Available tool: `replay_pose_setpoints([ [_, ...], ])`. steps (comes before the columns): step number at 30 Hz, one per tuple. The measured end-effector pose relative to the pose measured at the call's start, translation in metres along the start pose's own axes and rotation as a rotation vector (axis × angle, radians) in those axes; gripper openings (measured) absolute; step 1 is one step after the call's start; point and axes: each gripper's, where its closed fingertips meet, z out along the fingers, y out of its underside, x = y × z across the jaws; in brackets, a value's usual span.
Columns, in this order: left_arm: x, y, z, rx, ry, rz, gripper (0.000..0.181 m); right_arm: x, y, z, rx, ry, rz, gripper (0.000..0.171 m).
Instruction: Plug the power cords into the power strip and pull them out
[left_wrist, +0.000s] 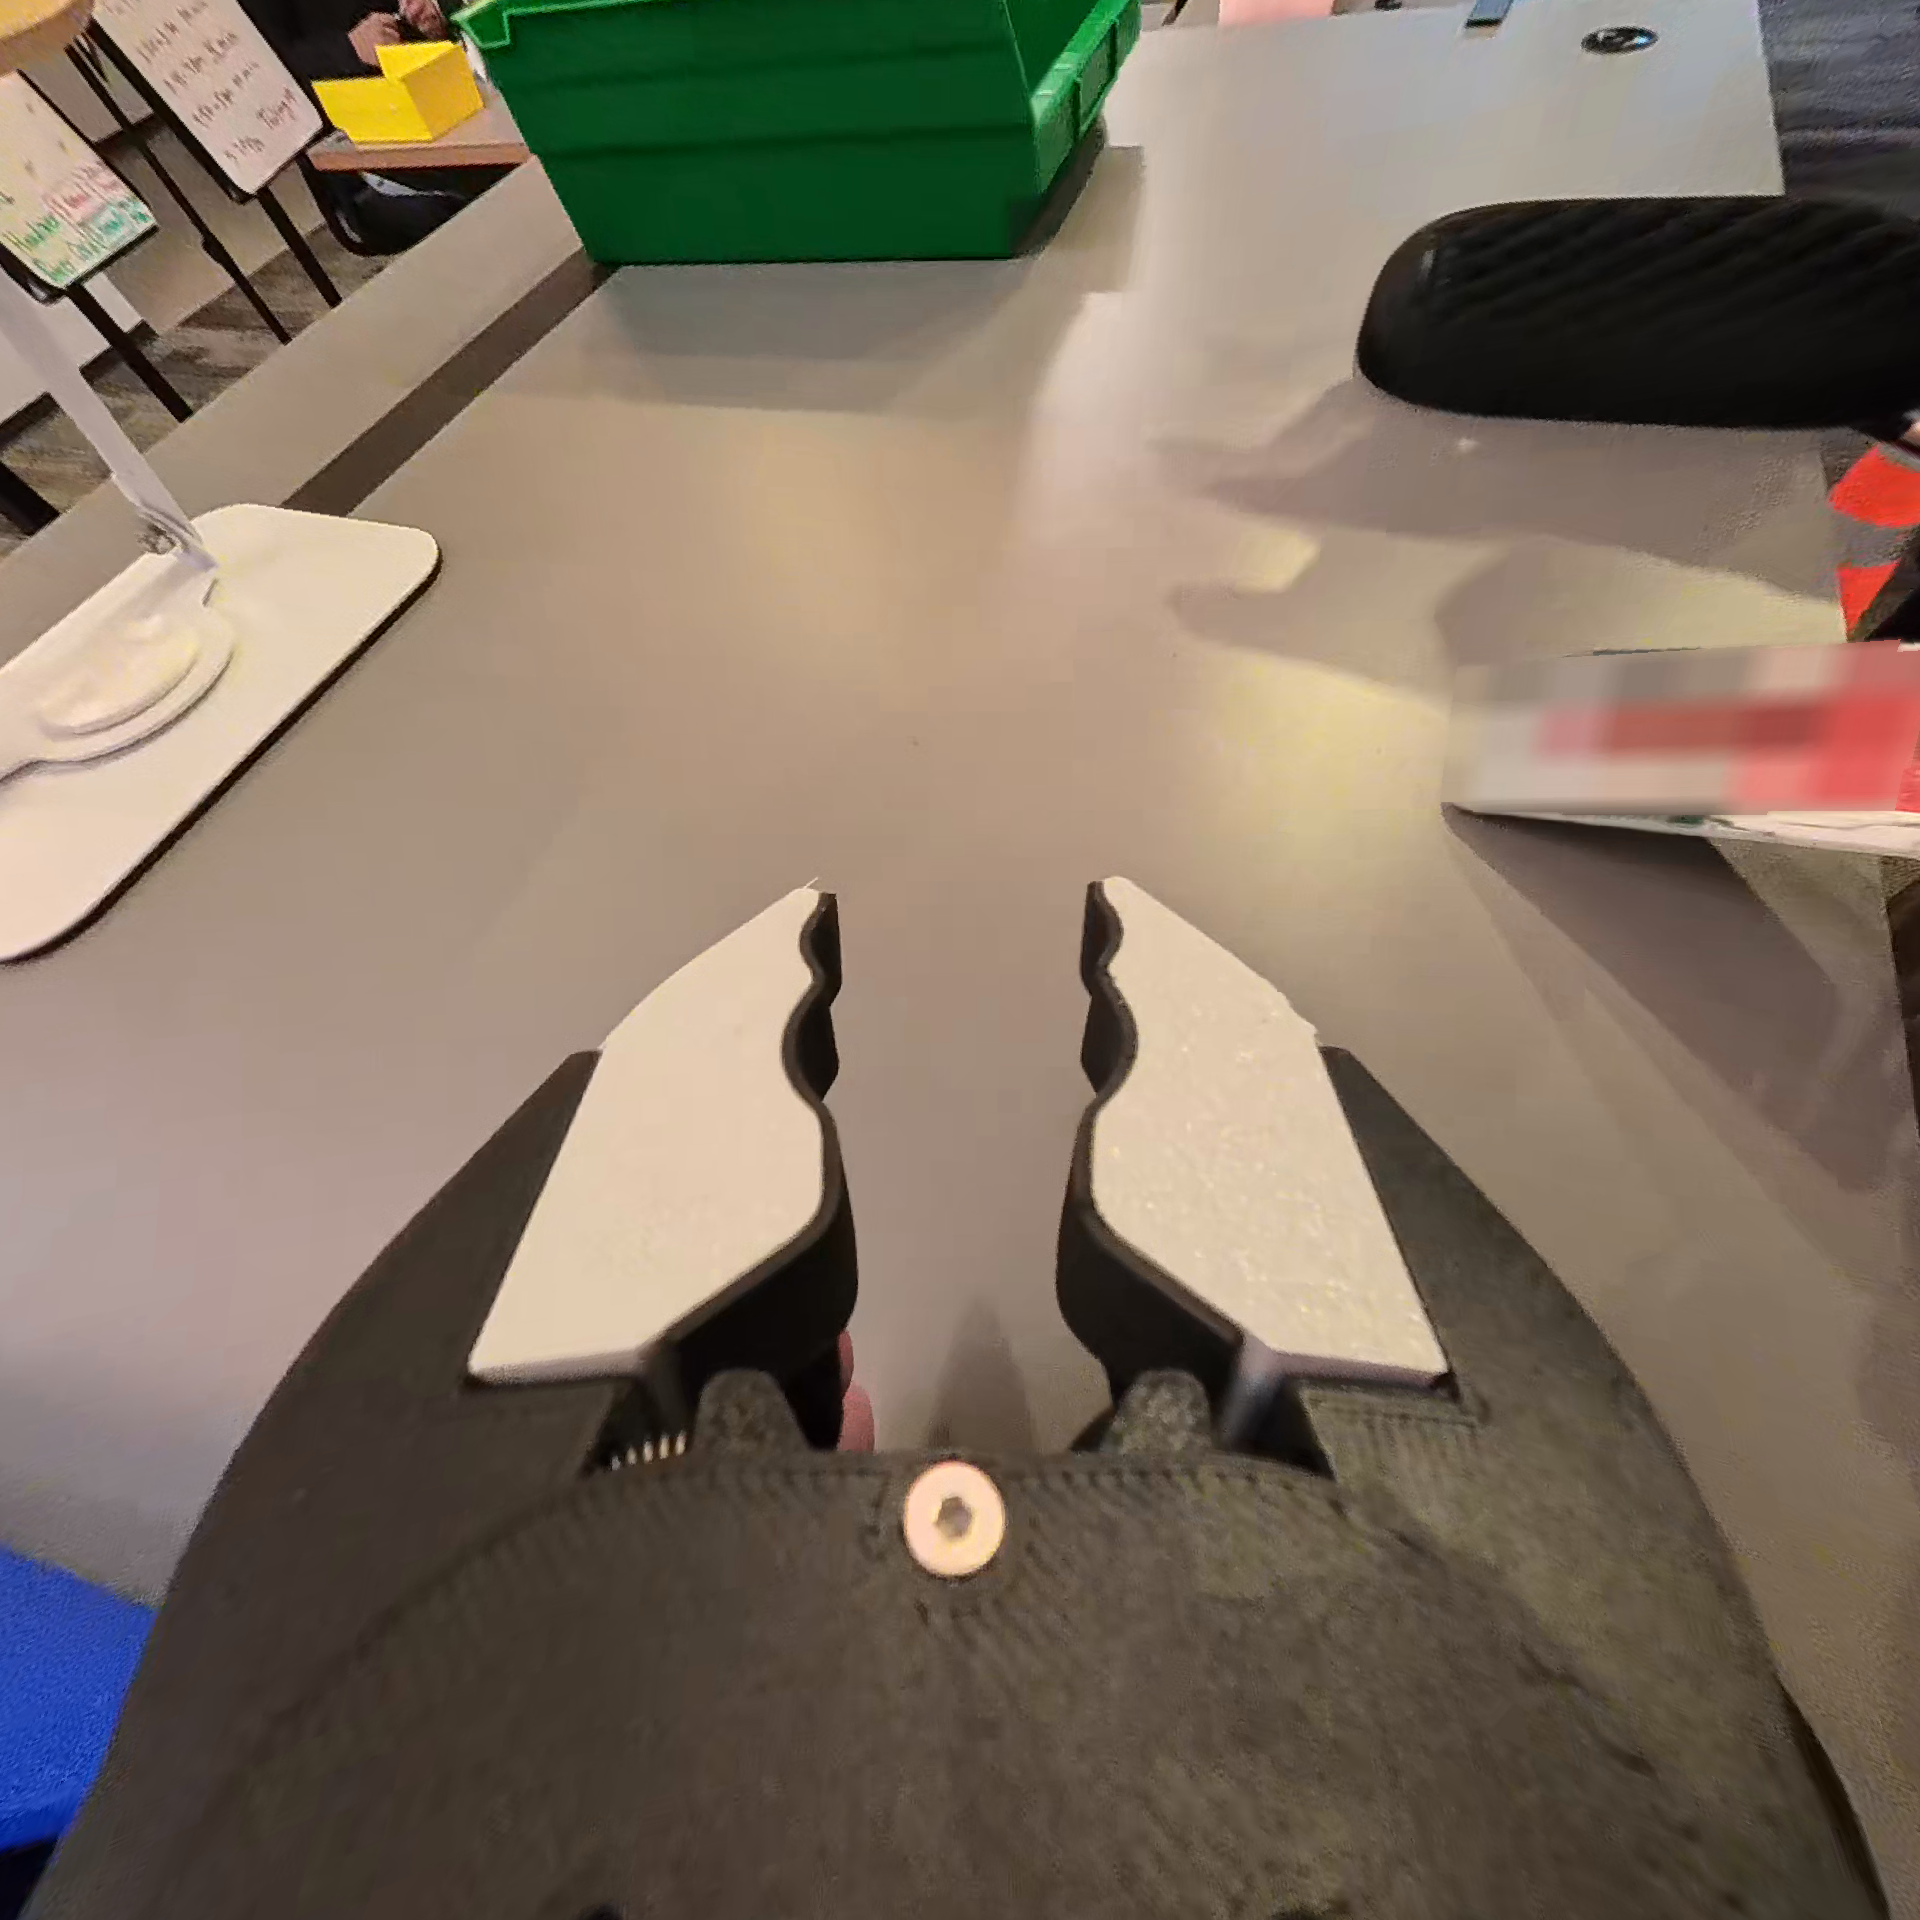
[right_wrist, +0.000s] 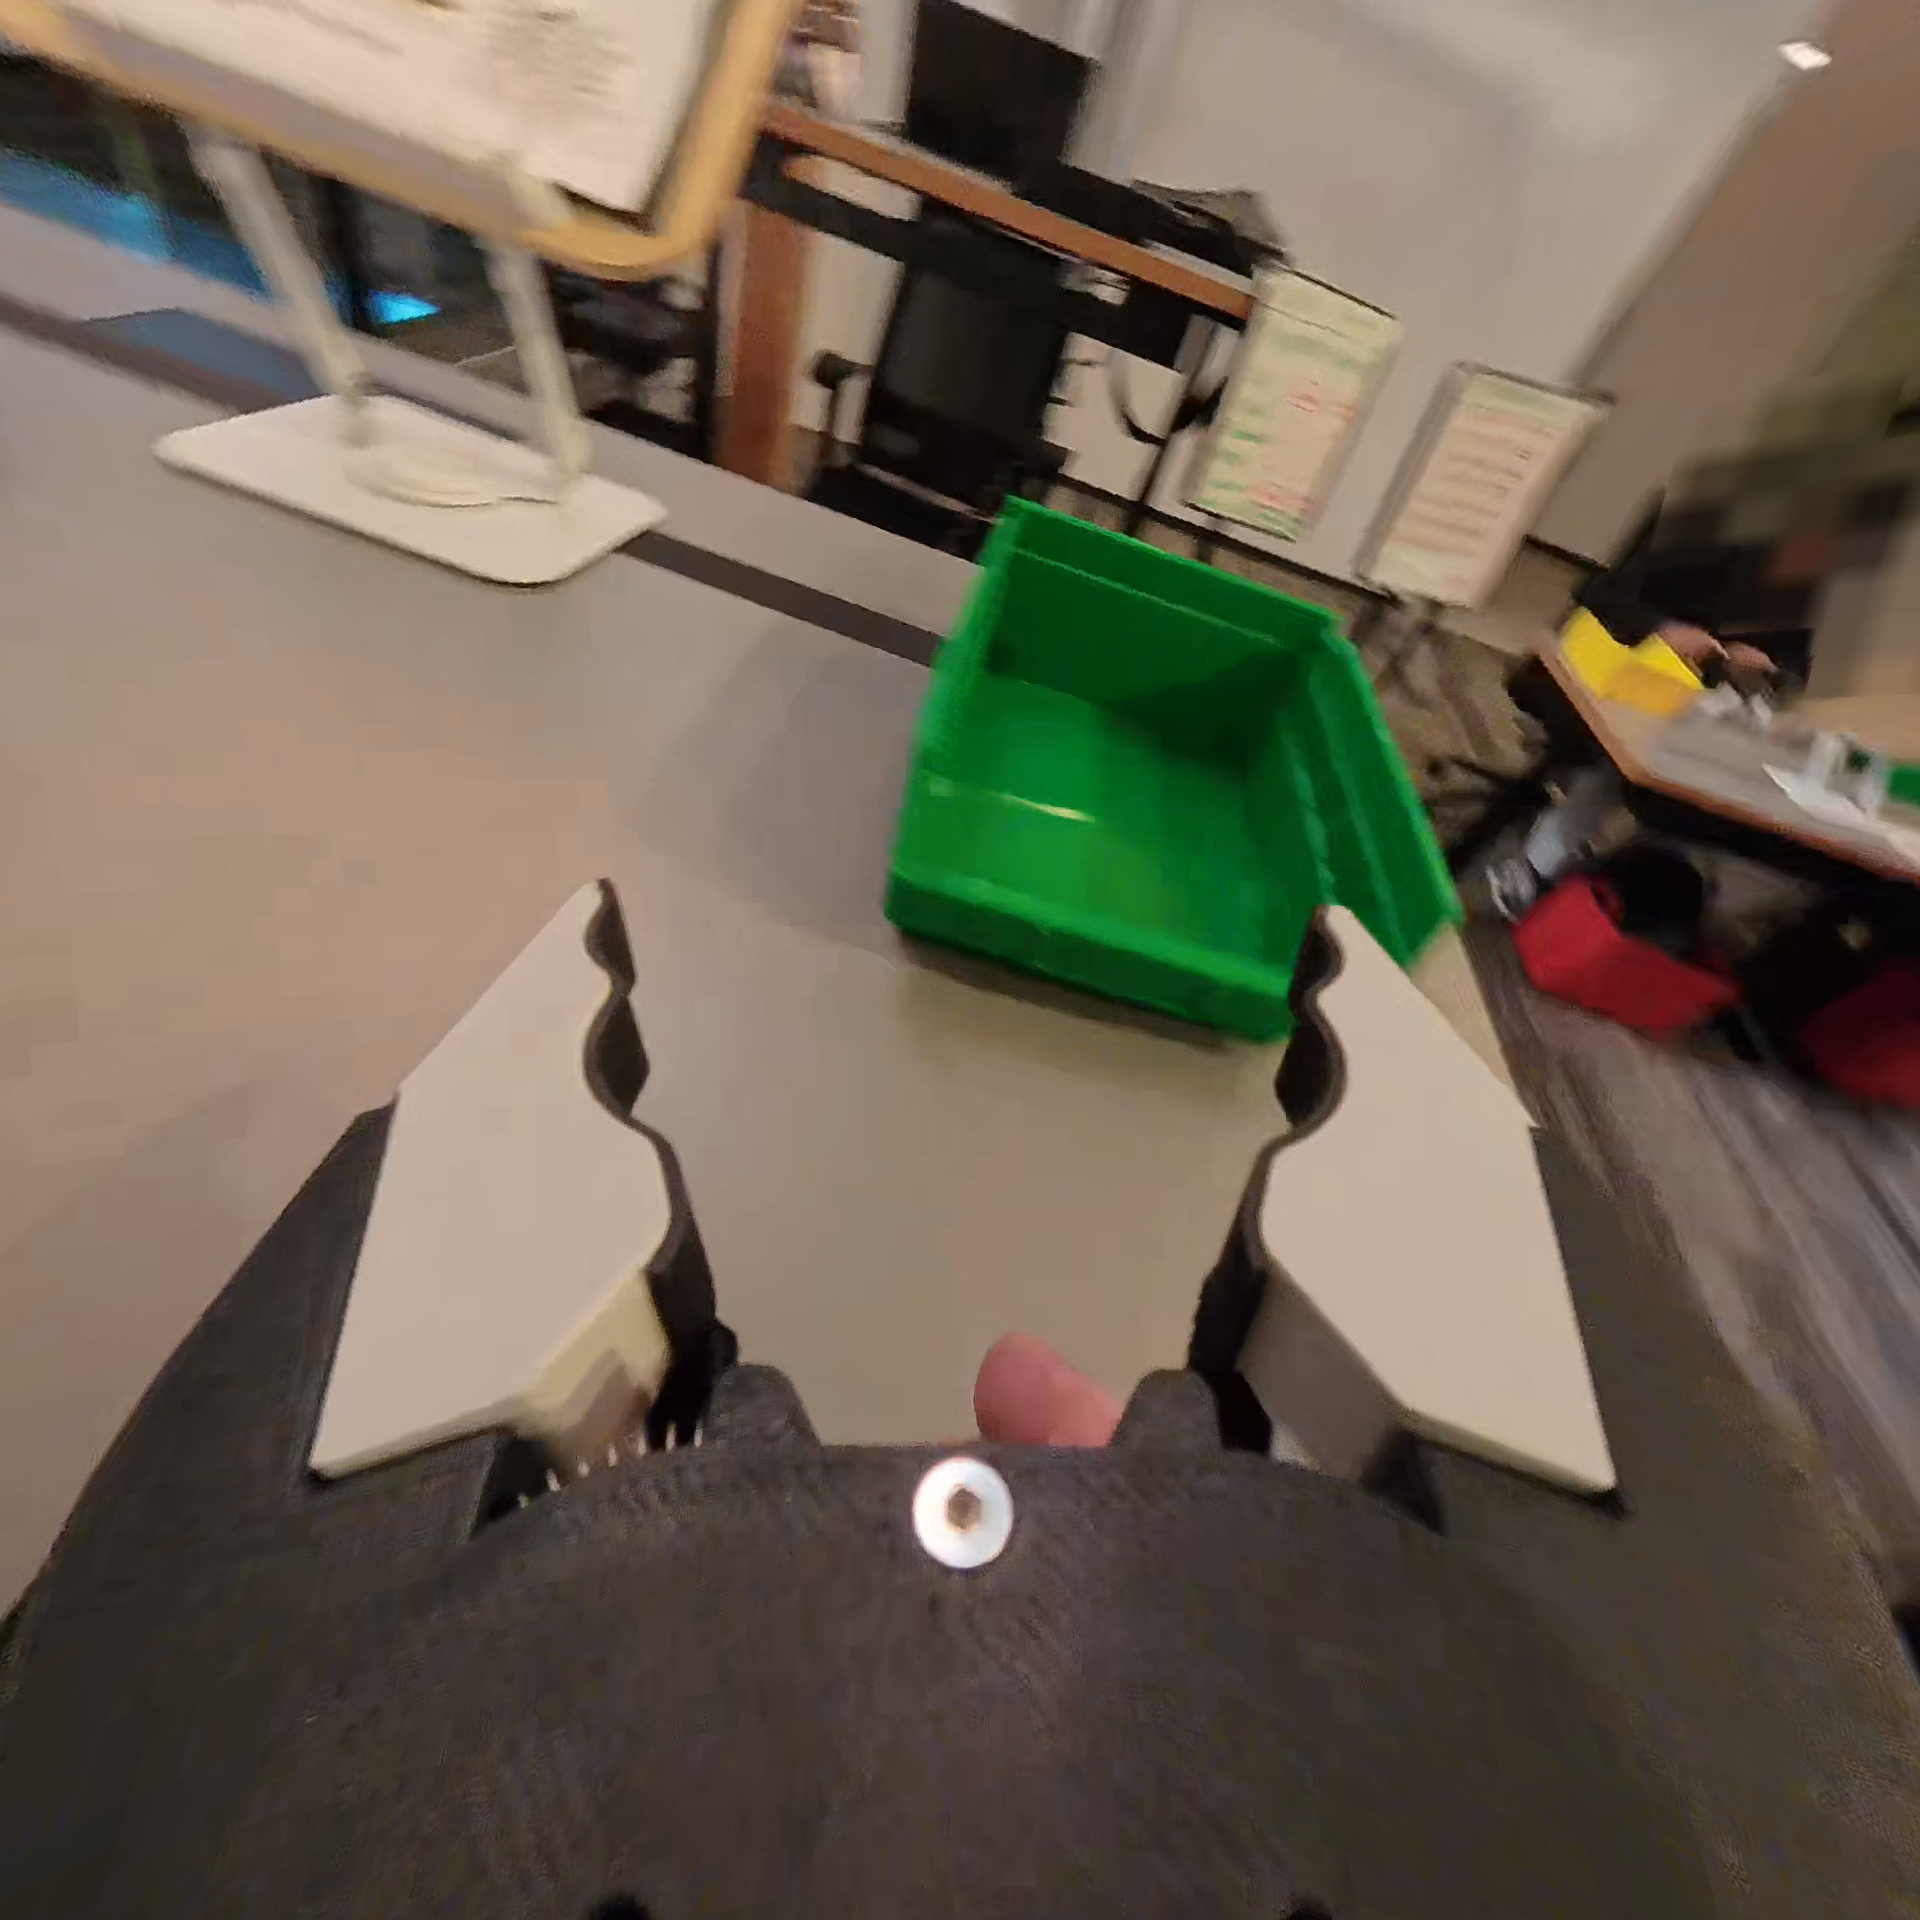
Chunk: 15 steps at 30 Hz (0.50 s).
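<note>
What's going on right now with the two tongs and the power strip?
Left tongs open, empty, over bare grey table. Right tongs open, empty, facing green bin. No power strip or cords in view.

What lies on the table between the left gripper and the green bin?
Nothing: in the left wrist view, only bare grey table lies between the open left gripper and the green bin.

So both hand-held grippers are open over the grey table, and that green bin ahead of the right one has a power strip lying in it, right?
Not quite. The green bin is empty: the right wrist view looks straight into it and shows only bare green floor, no power strip. The rest holds: the left hand-held gripper and the right hand-held gripper are both open over the grey table.
</note>
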Motion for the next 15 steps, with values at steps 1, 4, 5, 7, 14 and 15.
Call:
replay_pose_setpoints([
  [1, -0.002, 0.000, 0.003, -0.001, 0.003, -0.009, 0.044, 0.021, 0.014, -0.012, -0.020, 0.064, 0.050, 0.130],
  [4, -0.009, 0.002, 0.013, -0.024, 0.000, -0.025, 0.050, 0.073, 0.069, -0.039, -0.106, 0.210, 0.165, 0.160],
  [5, -0.010, 0.001, 0.015, -0.020, -0.001, -0.023, 0.051, 0.083, 0.082, -0.046, -0.097, 0.218, 0.212, 0.160],
  [7, -0.012, 0.001, 0.020, -0.021, 0.006, -0.032, 0.054, 0.102, 0.115, -0.057, -0.150, 0.243, 0.229, 0.160],
  [14, -0.016, 0.000, 0.027, -0.028, 0.014, -0.050, 0.055, 0.107, 0.164, -0.050, -0.208, 0.099, 0.268, 0.160],
  [15, -0.017, 0.001, 0.027, -0.028, 0.010, -0.058, 0.056, 0.110, 0.170, -0.049, -0.228, 0.103, 0.274, 0.160],
])
